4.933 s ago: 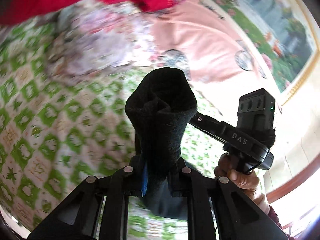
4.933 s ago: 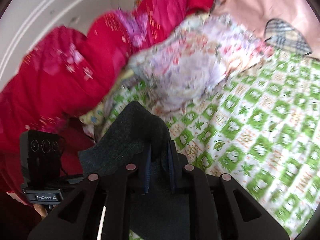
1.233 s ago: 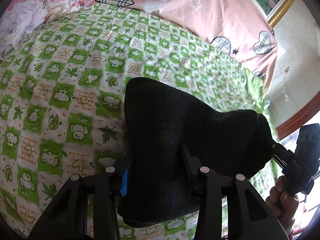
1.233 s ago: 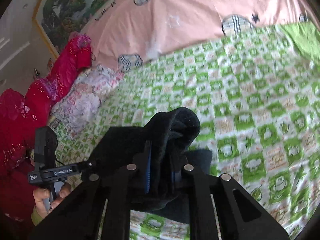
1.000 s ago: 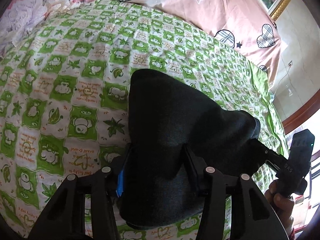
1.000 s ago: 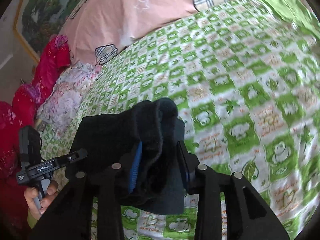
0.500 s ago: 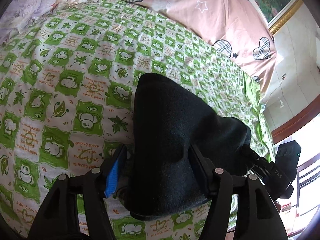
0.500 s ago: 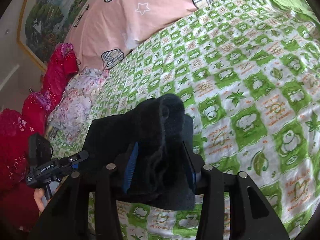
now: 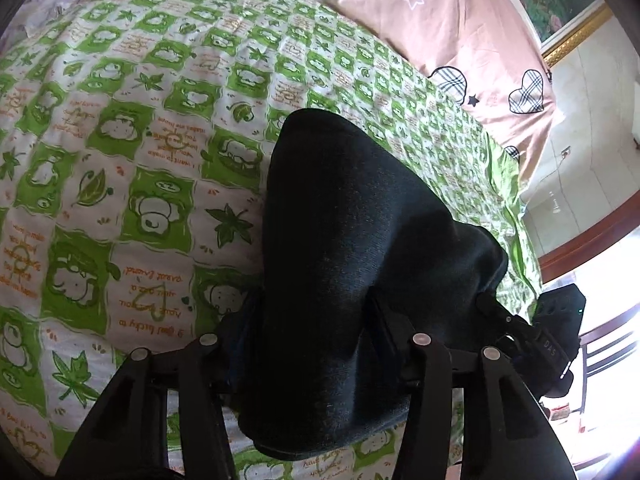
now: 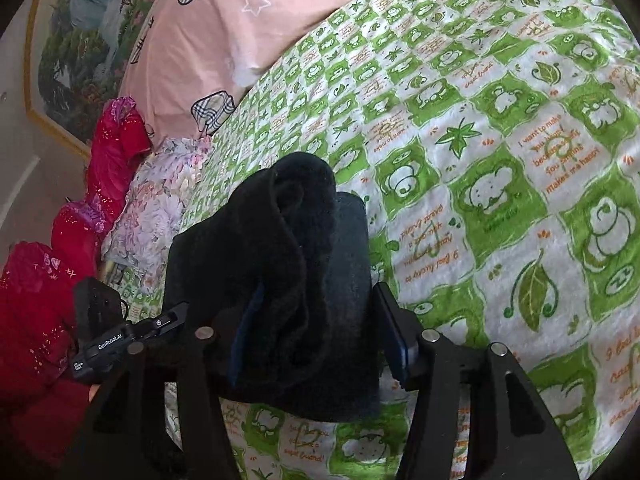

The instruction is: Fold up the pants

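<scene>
The dark pants (image 9: pixel 352 248) are bunched into a thick fold that lies low over the green checked bed sheet (image 9: pixel 120 168). My left gripper (image 9: pixel 316 320) stands with its jaws spread wide, the cloth lying loose between them. My right gripper (image 10: pixel 316 320) also has its jaws spread wide, with a rolled bunch of the pants (image 10: pixel 296 264) sitting between them. Each gripper shows at the edge of the other's view: the right one (image 9: pixel 556 344) at the pants' right end, the left one (image 10: pixel 104 344) at their left end.
A pink sheet with plaid hearts (image 9: pixel 420 12) covers the far side of the bed. A floral pillow (image 10: pixel 156 216) and red bedding (image 10: pixel 48 296) lie at the left in the right wrist view. The bed edge (image 9: pixel 520 216) and a wall are at the right.
Both grippers have come down toward the sheet with the pants. Their jaws have spread from a tight pinch on the cloth to wide apart, and the fold has settled lower.
</scene>
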